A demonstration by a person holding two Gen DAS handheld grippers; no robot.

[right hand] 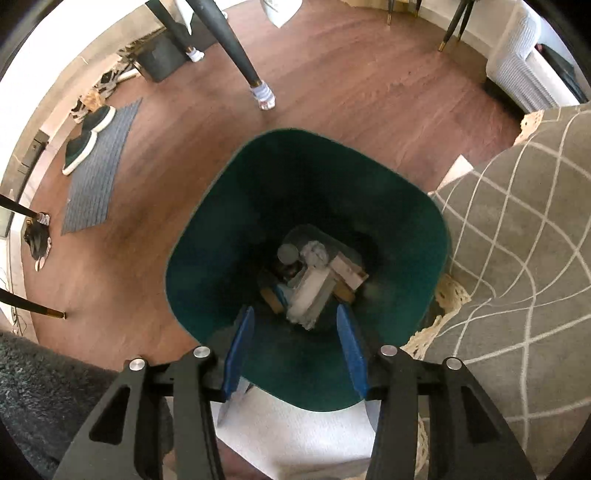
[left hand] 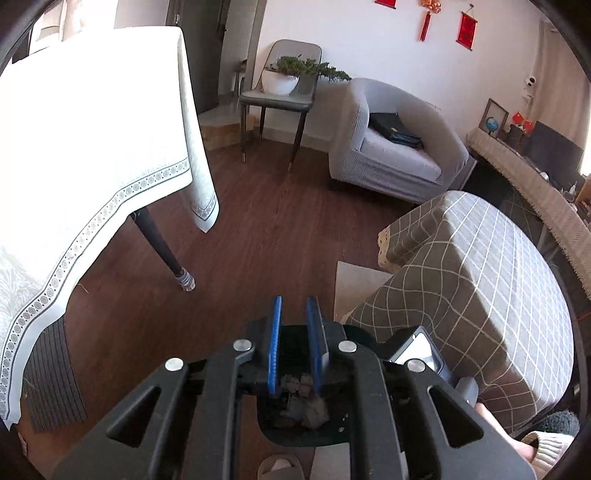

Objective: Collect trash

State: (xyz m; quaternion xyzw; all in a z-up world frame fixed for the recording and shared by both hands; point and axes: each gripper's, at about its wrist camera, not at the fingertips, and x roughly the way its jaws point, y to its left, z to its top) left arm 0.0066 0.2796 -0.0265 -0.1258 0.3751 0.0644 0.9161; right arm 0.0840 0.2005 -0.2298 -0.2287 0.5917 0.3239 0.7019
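Green bin (right hand: 236, 206) on the floor holds the crumpled trash (right hand: 314, 280) directly beneath the right hand-held gripper (right hand: 295, 332), blades apart and empty, so the drop looks done and fetching more seems next.

Dark wood floor (left hand: 258, 236), white wall (left hand: 369, 40) with red hangings (left hand: 466, 27). Table under a white cloth (left hand: 92, 147) at left in bright light; grey armchair (left hand: 391, 144) and a chair (left hand: 280, 99) carrying a potted plant (left hand: 295, 70) stand by the wall. Checked brown cloth (left hand: 480, 266) covers furniture at right; grey mat (right hand: 99, 166) with shoes (right hand: 88, 136) lies by the far edge.
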